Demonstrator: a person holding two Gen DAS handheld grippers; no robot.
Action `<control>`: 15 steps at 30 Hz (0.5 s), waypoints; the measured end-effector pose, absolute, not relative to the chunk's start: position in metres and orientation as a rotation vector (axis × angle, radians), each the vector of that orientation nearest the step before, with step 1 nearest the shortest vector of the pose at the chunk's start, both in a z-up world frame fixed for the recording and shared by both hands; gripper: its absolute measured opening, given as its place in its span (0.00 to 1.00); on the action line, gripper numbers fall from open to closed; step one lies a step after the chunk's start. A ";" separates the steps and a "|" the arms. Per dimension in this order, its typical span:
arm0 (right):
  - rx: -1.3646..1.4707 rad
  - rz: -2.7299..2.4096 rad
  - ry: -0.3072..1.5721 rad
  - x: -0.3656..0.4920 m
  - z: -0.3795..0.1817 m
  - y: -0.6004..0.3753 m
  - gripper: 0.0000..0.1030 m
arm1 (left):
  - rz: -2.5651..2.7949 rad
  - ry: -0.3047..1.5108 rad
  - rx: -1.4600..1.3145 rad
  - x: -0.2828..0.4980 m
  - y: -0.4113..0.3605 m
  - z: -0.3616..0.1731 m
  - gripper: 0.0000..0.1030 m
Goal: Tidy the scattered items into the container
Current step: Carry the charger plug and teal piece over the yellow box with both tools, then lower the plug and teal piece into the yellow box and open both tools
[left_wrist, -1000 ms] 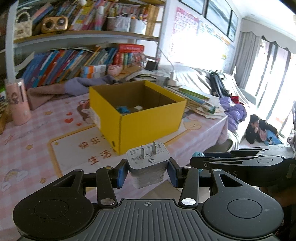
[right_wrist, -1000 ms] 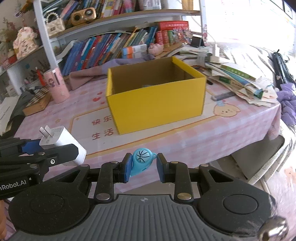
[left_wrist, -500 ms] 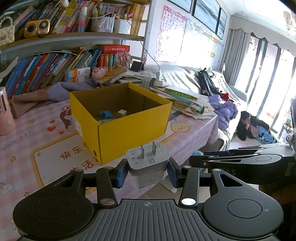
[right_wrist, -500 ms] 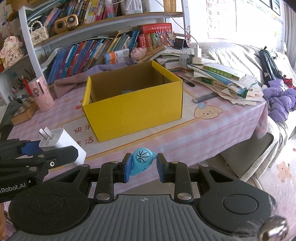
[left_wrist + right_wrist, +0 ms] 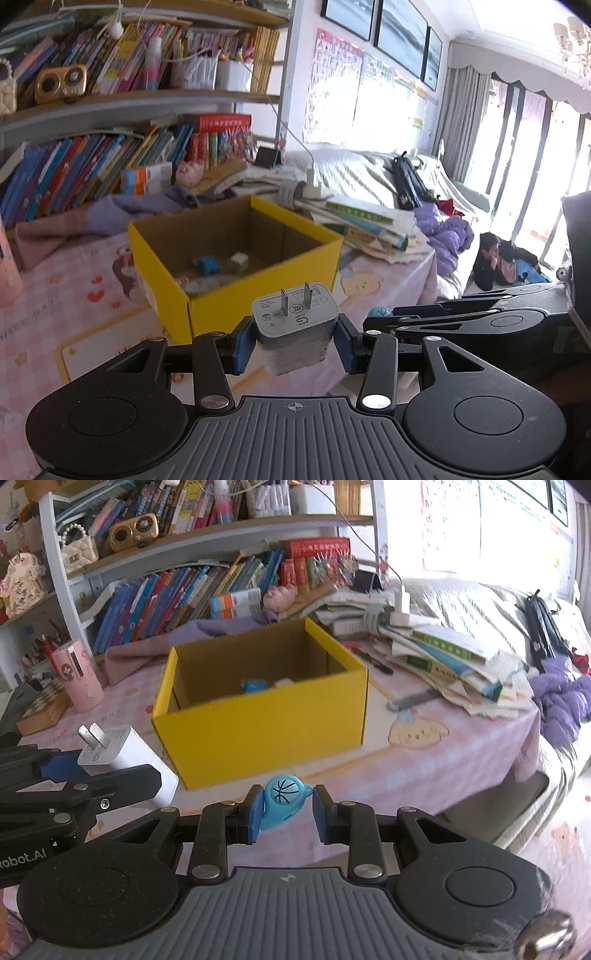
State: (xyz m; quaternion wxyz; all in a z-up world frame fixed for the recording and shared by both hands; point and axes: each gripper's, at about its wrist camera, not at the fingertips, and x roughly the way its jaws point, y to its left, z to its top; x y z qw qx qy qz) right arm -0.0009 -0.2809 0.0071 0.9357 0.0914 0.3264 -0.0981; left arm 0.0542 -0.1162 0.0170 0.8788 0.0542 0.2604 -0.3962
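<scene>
Pink-clothed table (image 5: 461, 746) lies ahead of both jaws, where I judge I'm mid-carry: left gripper (image 5: 294, 339) clamped on charger (image 5: 295, 325), right gripper (image 5: 283, 814) clamped on blue toy (image 5: 282, 801), box (image 5: 266, 723) beyond, so next calls for reaching over its rim and releasing.

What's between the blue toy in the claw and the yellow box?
Only bare pink tablecloth, seen in the right wrist view, lies between the blue toy and the yellow box.
</scene>
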 end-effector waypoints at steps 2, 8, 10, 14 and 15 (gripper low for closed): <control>0.186 -0.194 0.652 0.007 0.010 -0.286 0.26 | -0.819 0.526 0.115 0.061 -0.119 0.020 0.43; 0.159 -0.167 0.605 0.037 0.021 -0.301 0.26 | -0.784 0.499 0.126 0.087 -0.129 0.023 0.43; 0.152 -0.154 0.593 0.050 0.024 -0.307 0.26 | -0.768 0.492 0.124 0.097 -0.133 0.024 0.43; 0.144 -0.122 0.580 0.081 0.029 -0.322 0.26 | -0.739 0.482 0.127 0.118 -0.144 0.026 0.43; 0.140 -0.111 0.579 0.090 0.031 -0.326 0.26 | -0.732 0.481 0.130 0.123 -0.147 0.026 0.43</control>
